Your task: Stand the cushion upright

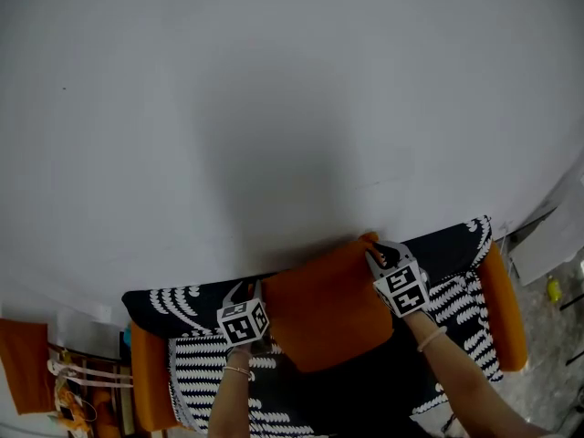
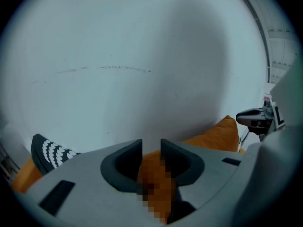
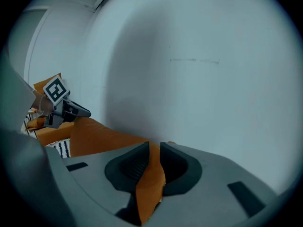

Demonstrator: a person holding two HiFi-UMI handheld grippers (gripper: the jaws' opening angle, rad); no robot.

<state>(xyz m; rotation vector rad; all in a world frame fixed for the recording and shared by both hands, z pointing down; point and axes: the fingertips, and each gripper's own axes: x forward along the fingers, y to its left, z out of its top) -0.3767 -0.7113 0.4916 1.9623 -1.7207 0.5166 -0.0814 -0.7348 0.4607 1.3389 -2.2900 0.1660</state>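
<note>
An orange cushion (image 1: 324, 310) stands tilted against the white wall, on a sofa with a black-and-white patterned cover (image 1: 196, 365). My left gripper (image 1: 253, 286) is shut on the cushion's left top corner, with orange fabric (image 2: 152, 167) pinched between the jaws. On the right top corner my right gripper (image 1: 373, 253) is shut as well, and a fold of the cushion (image 3: 150, 171) runs between its pads. The right gripper (image 2: 258, 119) shows at the right edge of the left gripper view, and the left gripper (image 3: 61, 105) at the left of the right gripper view.
The white wall (image 1: 274, 108) fills most of every view, close behind the cushion. Orange sofa arms (image 1: 506, 308) flank the seat on both sides. At the far left another orange piece (image 1: 23, 354) and a rack with cords (image 1: 78, 381) stand on the floor.
</note>
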